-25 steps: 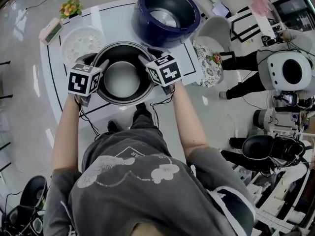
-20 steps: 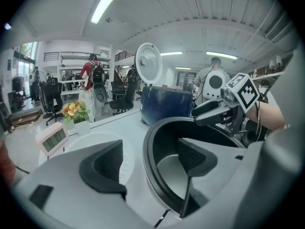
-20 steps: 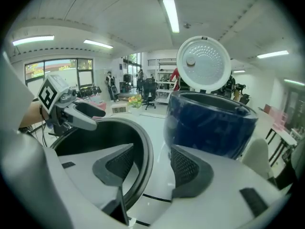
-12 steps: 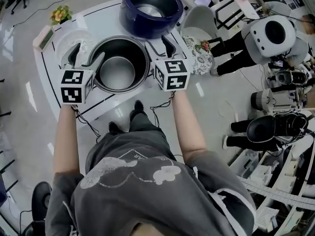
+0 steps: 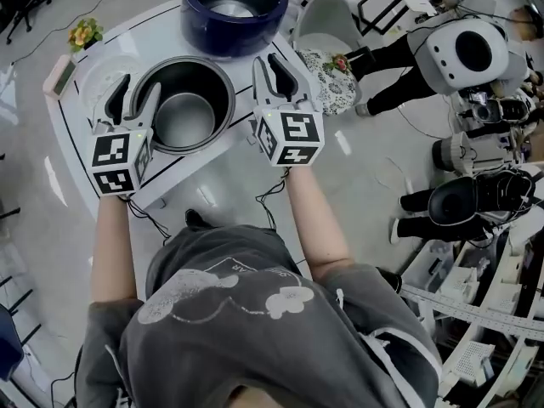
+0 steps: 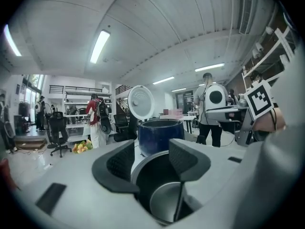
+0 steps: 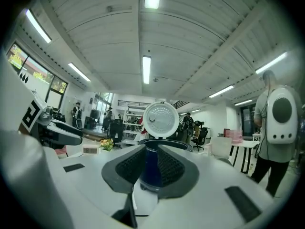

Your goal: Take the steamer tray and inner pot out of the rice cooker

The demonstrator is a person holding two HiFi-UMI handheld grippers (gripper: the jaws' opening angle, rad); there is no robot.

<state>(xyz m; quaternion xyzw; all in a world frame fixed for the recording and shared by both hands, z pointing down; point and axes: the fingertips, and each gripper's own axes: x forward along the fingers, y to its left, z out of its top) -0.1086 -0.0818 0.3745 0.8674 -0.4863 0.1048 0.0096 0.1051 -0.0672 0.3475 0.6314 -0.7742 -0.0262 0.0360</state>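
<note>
White table (image 5: 231, 139) in an open lab. Left gripper (image 5: 136, 88) and right gripper (image 5: 268, 61) hang above it, both empty; their jaws have just been closing on nothing, the right's now narrowly apart. Inner pot (image 5: 183, 113) stands below and between the fingers, nearer the left. Rice cooker (image 5: 223, 41) sits beyond the fingertips.

Left forearm (image 5: 110, 245) and right forearm (image 5: 316, 219) bare, stretched forward, roughly parallel. Left gripper (image 5: 136, 92) nearly level, jaws well apart, just been closing, nothing between them. Right gripper (image 5: 274, 68) level, jaws just been closing to a slim gap, also empty.
</note>
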